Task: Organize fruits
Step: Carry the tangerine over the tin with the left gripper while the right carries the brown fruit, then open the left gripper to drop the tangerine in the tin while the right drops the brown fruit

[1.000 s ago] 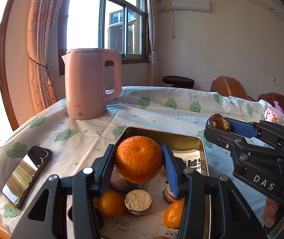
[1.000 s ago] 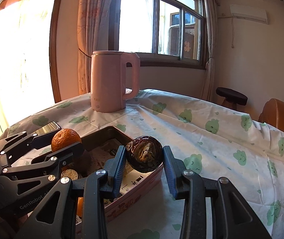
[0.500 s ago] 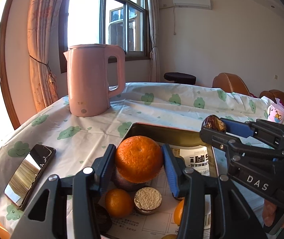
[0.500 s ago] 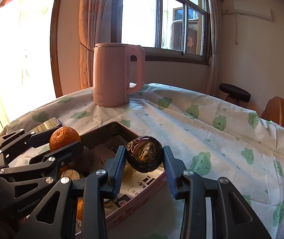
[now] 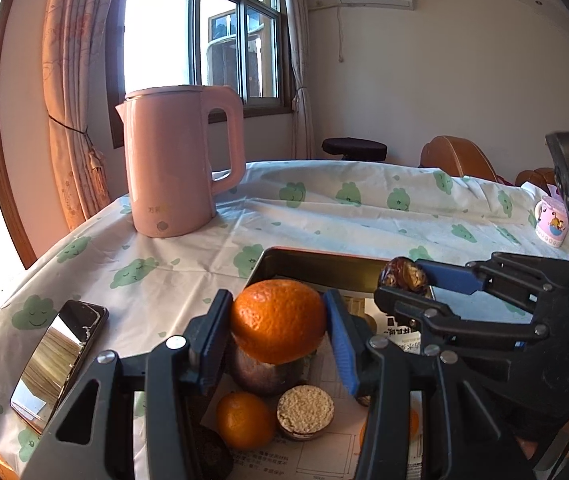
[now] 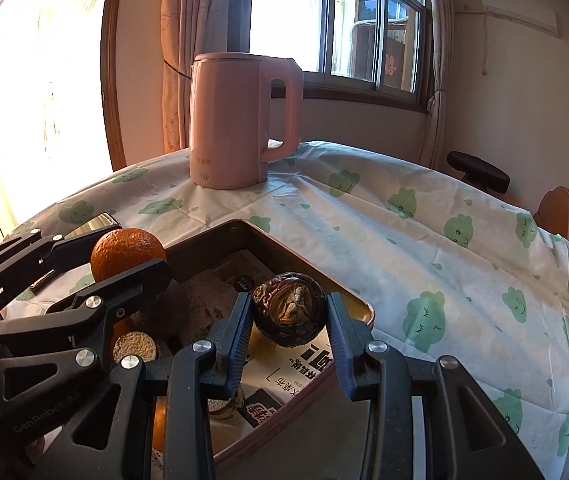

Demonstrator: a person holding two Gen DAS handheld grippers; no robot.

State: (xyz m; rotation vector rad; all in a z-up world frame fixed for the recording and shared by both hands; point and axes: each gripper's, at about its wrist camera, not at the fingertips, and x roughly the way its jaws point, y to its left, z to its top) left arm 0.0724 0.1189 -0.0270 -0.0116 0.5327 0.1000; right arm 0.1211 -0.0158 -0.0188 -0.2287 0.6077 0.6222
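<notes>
Left wrist view: our left claw point(image 5: 278, 330) clamps an orange point(image 5: 278, 320) above the tray point(image 5: 316, 262), whose far rim faces bare counter point(image 5: 324, 220) reaching to the kettle point(image 5: 176, 160).

Right wrist view: our right claw point(image 6: 288, 322) grips a dark wrinkled fruit point(image 6: 289, 310) over the tray's right rim point(image 6: 366, 310); open cloth lies rightward.

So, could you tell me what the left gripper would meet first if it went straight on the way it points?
Probably the pink kettle; the left gripper, shut on an orange, points across the tray's far rim toward it, though depth is unclear.
</notes>
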